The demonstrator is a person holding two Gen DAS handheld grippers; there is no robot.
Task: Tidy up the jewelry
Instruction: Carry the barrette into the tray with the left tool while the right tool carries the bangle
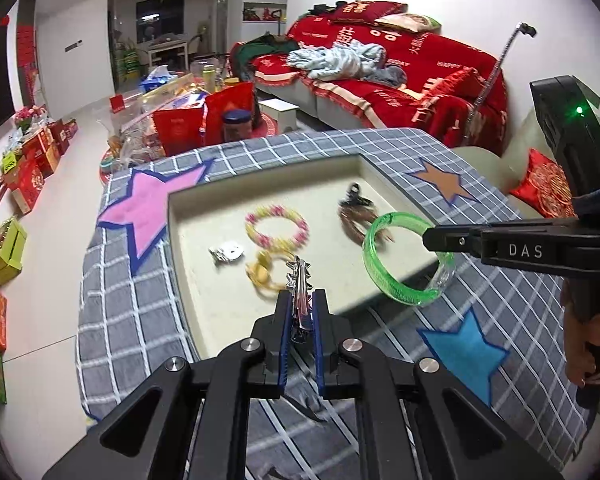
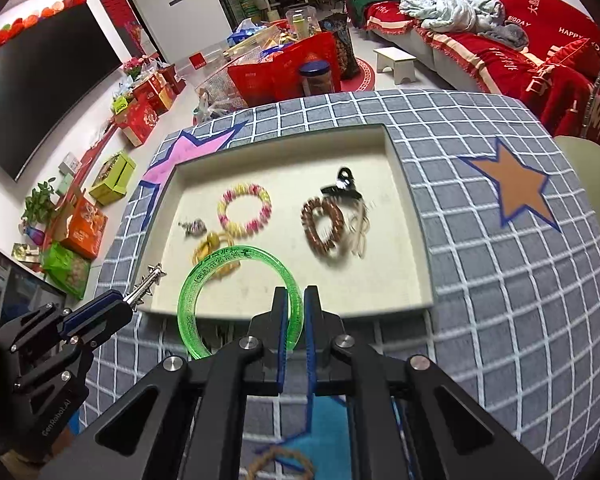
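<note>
A cream tray [image 1: 204, 292] [image 2: 404, 200] lies on a grey checked cloth. My left gripper [image 1: 300, 300] is shut on a silver star hair clip [image 1: 299, 280] and holds it over the tray's near edge; it also shows at the left of the right wrist view [image 2: 150, 280]. My right gripper [image 2: 296, 300] is shut on a green bangle [image 2: 204, 280] [image 1: 384, 276], held above the tray's near side. In the tray lie a pink-and-yellow bead bracelet [image 1: 276, 226] [image 2: 244, 210], a yellow piece [image 1: 262, 274], a small silver piece [image 1: 228, 252], a brown bead bracelet [image 2: 322, 224] and a black claw clip [image 2: 342, 188].
Star patches mark the cloth [image 2: 480, 280]: pink [image 1: 148, 208], brown [image 2: 512, 188], blue [image 1: 468, 352]. A thin brown ring [image 2: 280, 464] lies under my right gripper. Red sofa [image 1: 400, 68] behind, gift boxes [image 1: 32, 168] on the floor at left, a television [image 2: 40, 80].
</note>
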